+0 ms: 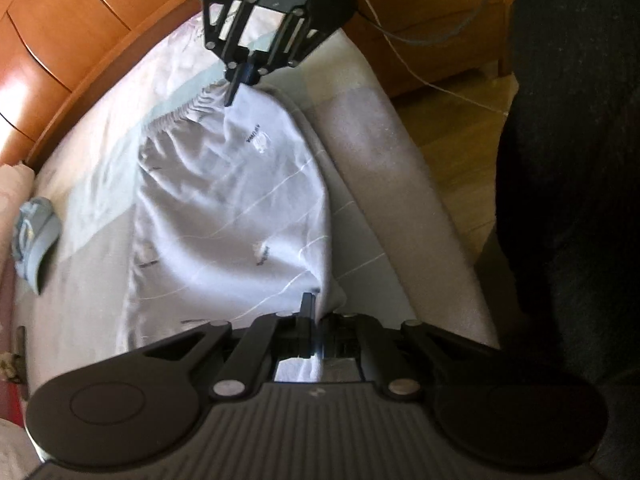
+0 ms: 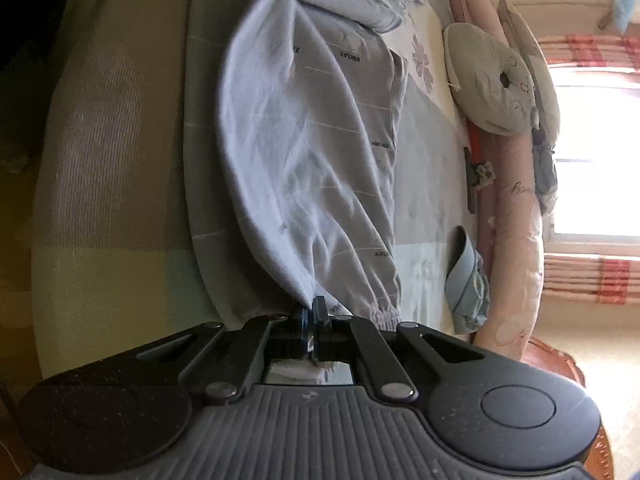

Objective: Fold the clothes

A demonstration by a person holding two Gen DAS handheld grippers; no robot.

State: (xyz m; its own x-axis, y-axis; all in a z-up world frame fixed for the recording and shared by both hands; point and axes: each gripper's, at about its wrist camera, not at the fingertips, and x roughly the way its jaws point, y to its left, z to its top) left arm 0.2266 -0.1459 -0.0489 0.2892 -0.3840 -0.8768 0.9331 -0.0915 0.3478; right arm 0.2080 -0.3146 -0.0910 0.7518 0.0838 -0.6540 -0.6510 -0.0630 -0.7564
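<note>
Now, pale grey trousers (image 1: 224, 200) with thin white lines and small printed logos lie stretched along the bed (image 1: 400, 184), near its outer edge. You hold them at both ends. Your left gripper (image 1: 310, 300) has its fingers pressed together on a fold of the fabric at the near end. Your right gripper (image 1: 234, 88), seen across the garment from the left wrist camera, pinches the cloth just beside the gathered elastic waistband (image 1: 180, 114). From the right wrist camera, those right fingers (image 2: 320, 312) are shut on the fabric edge, and the trousers run away from them, partly lifted into a long curved fold.

A small crumpled blue garment (image 2: 468, 284) lies apart on the bedsheet. Pink bedding (image 2: 516, 248) and a round plush cushion (image 2: 492, 80) line the far side. A wooden dresser (image 1: 72, 32) stands beside the bed.
</note>
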